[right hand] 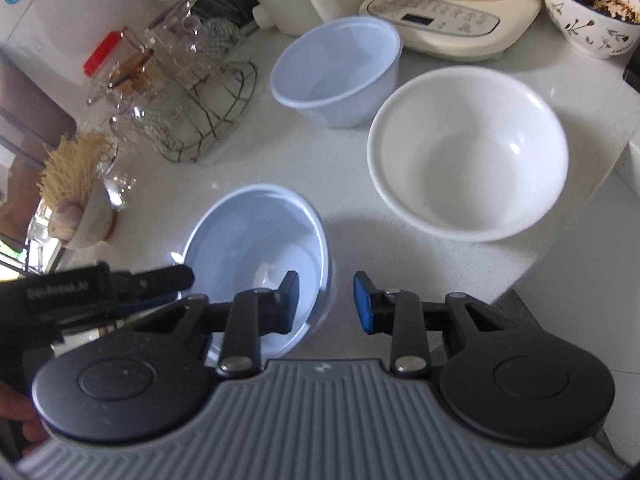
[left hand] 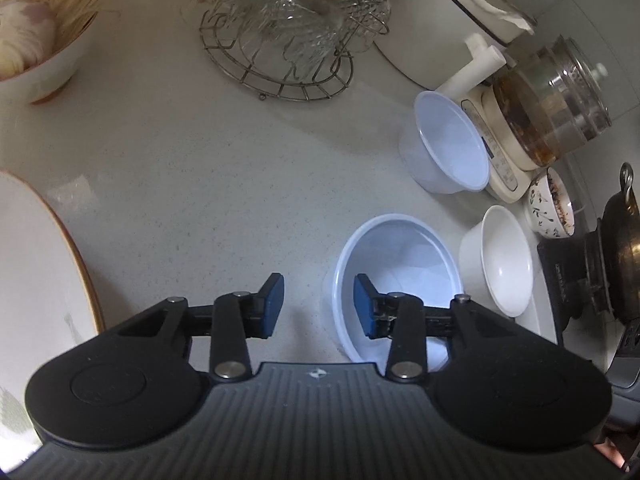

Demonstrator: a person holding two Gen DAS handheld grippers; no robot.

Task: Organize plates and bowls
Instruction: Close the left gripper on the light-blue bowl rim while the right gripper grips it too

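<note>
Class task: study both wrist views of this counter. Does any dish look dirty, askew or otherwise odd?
Yes. The floral bowl beside the cream appliance has dark crumbly residue inside, unlike the clean-looking white bowl and blue bowls. The nearer blue bowl appears tilted.

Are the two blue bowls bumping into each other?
Apart. In the right wrist view, bare counter shows between the near blue bowl and the far blue bowl.

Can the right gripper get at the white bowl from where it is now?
Probably yes. The right gripper is open and holds nothing, and the white bowl sits ahead and to its right on open countertop. The near blue bowl lies off to the left, out of that path.
</note>
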